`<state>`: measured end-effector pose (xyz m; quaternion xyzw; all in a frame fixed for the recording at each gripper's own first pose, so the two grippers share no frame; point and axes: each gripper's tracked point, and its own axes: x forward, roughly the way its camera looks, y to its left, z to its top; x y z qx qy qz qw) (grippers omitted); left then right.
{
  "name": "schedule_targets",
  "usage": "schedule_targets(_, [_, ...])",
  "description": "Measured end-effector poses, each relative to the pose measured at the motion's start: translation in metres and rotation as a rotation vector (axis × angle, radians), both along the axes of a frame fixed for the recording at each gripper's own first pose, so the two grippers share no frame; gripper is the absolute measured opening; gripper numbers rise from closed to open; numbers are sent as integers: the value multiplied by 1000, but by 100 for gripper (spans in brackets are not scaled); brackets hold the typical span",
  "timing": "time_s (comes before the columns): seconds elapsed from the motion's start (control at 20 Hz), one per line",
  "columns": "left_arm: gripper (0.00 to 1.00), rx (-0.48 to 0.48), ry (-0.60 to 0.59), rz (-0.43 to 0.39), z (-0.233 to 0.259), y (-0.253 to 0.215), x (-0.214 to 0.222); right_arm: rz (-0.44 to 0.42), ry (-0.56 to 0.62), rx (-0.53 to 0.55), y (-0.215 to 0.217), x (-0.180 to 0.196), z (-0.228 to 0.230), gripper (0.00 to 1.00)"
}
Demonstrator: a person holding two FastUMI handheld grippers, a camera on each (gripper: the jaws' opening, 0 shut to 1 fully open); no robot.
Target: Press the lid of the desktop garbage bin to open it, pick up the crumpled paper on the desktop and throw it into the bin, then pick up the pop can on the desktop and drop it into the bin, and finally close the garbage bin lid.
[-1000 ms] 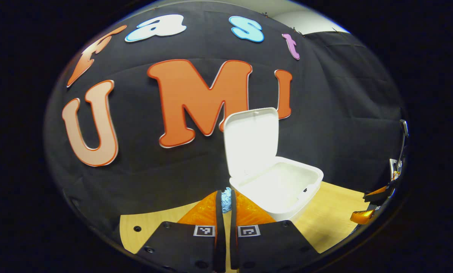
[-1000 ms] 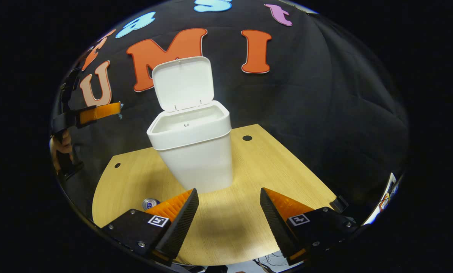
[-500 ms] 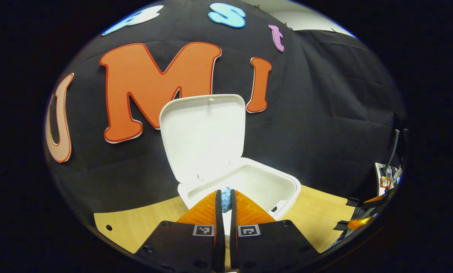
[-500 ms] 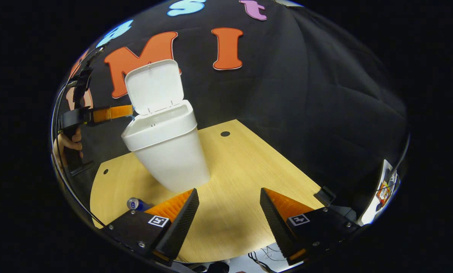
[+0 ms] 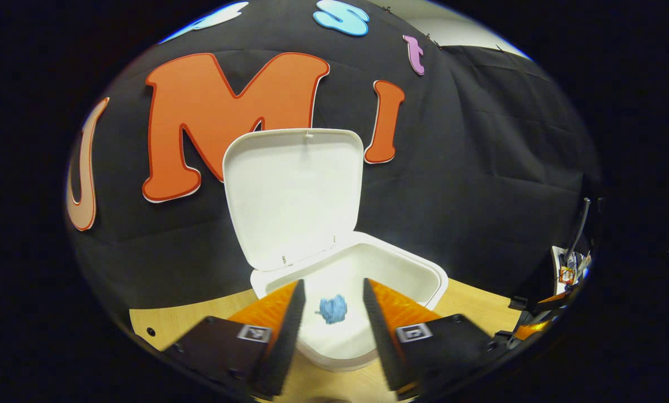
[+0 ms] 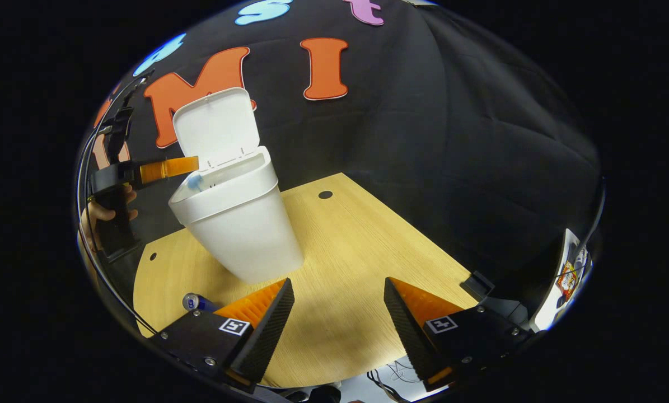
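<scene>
The white bin (image 5: 407,274) (image 6: 244,235) stands on the wooden desk with its lid (image 5: 292,193) (image 6: 214,126) raised upright. My left gripper (image 5: 328,294) hovers over the bin's mouth, jaws open, and the blue crumpled paper (image 5: 333,309) (image 6: 194,181) is loose between and below the fingers, inside the rim. In the right gripper view the left gripper (image 6: 169,166) reaches over the bin's left edge, held by a hand (image 6: 102,212). My right gripper (image 6: 338,294) is open above the desk with nothing in it. The pop can (image 6: 193,302) lies on the desk, partly hidden behind my right gripper's left finger.
The wooden desk (image 6: 356,263) has small round holes (image 6: 325,195) near its back edge. Black cloth walls close in behind and to the right. Cables and clutter (image 6: 569,274) sit past the desk's right edge.
My left gripper moved over the bin and its jaws parted, letting go of the blue paper, which now drops into the bin. The right gripper swung slightly right, still open.
</scene>
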<state>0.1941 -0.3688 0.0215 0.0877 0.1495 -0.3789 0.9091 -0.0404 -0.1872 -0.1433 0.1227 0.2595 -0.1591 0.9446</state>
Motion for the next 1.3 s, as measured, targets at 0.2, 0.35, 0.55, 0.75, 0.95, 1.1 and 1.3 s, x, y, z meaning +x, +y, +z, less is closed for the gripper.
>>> schedule_targets(0.2, [100, -5, -18, 18, 6, 8, 1, 14, -4, -2, 3, 5, 1, 98])
schedule_targets(0.35, [100, -13, -25, 51, 10, 24, 1, 32, -5, -17, 8, 10, 2, 98])
schedule_targets(0.55, [100, -26, -23, 112, 12, 60, 4, 77, -14, -23, 25, 20, 7, 98])
schedule_targets(0.75, [100, -33, -41, 206, 17, 112, 9, 142, -24, -35, 51, 33, 11, 98])
schedule_targets(0.95, [100, -23, -66, 301, 20, 174, 9, 225, -26, -45, 89, 45, 13, 98])
schedule_targets(1.1, [100, -19, -66, 373, 18, 221, 6, 295, -29, -55, 124, 56, 15, 98])
schedule_targets(1.3, [100, -9, -83, 478, 20, 294, -6, 379, -26, -65, 169, 64, 12, 98])
